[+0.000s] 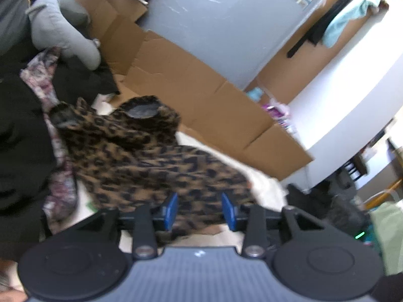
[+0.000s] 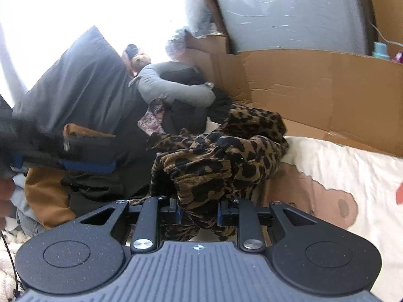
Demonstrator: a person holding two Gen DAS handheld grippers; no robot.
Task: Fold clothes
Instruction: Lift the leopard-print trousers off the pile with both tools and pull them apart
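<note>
Lying on the white bedding (image 1: 264,186), leopard-print garment (image 1: 141,156) sits in a loose heap, dark clothes pile (image 1: 22,136) and floral fabric (image 1: 40,75) to its left, grey stuffed toy (image 1: 63,25) behind those. Left gripper (image 1: 200,210) has blue pads apart, garment edge between them, pads not pressing it. Flattened cardboard (image 1: 191,85) runs behind the garment, grey mattress (image 1: 226,20) leaning further back. In the right wrist view, left gripper shows at far left over dark clothes. Right gripper (image 2: 199,214) is clamped on a bunched fold of the leopard-print garment, fabric mounded up over its jaws. Bear print shows on bedding at right.
</note>
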